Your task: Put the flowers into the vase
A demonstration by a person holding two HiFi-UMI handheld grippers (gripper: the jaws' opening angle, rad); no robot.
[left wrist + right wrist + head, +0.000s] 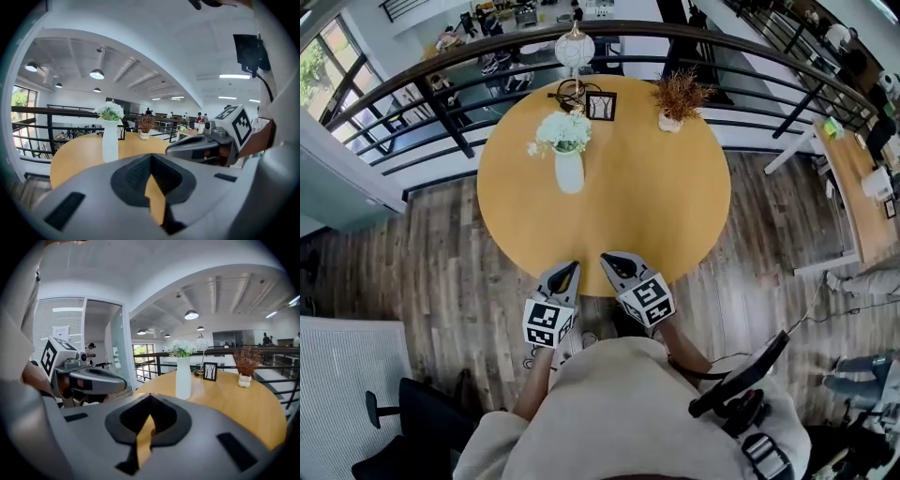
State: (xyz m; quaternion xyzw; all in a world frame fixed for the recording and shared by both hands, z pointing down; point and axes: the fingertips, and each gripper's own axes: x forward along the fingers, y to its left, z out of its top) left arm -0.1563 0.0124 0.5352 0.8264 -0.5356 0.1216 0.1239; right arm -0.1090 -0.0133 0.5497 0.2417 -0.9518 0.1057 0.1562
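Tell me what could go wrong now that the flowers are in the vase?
The vase is tall and slim with a bushy bunch of flowers on top, so a knock to the table might tip it. The left gripper and right gripper are shut and empty at the table's near edge; a careless swing forward could hit it. Falling backward, it might strike the picture frame.

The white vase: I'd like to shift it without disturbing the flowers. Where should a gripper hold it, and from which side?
Take the vase by its body at mid-height, jaws level, coming from the near edge of the table. It stands upright and slim; the flowers spread over its mouth and likely block a top approach, the picture frame stands behind it, and nothing stands in front.
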